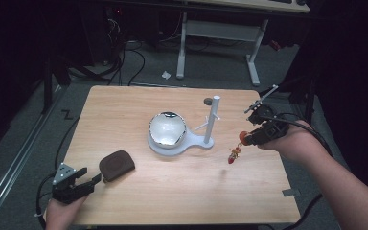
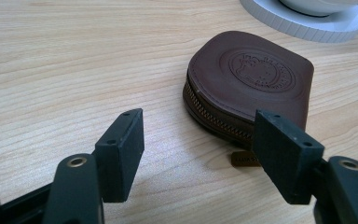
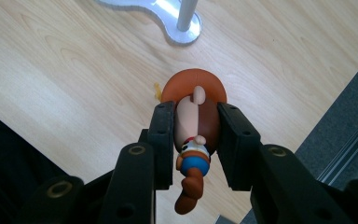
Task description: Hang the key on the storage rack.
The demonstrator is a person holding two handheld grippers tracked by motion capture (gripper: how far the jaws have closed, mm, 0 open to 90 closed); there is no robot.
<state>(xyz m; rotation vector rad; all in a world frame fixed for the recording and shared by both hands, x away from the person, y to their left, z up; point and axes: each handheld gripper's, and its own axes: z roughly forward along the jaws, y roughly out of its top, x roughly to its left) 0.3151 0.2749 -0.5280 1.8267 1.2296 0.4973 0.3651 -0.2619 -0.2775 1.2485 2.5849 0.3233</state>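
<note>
1. Right gripper [image 3: 196, 140], jaws clamping a small figurine [image 3: 193, 140], is lifting it clear above the worktop [image 1: 182, 187], right of frame.
2. Left gripper [image 2: 196, 154], jaws apart, is lining up on the brown pouch [image 2: 251, 84], lower left.

Centre blocked: white stand [image 1: 182, 142] with mirror [image 1: 166, 128] and upright post [image 1: 212, 120]. Brown pouch [image 1: 117, 164] sits near-left, just ahead of left gripper [image 1: 87, 178]. Near-centre, near-right and far-left tabletop [image 1: 124, 103] free for passage.

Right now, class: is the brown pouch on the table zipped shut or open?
Shut, as far as shows. In the left gripper view the brown pouch lies flat, its zipper teeth meshed along the visible edge; the far side is hidden.
</note>
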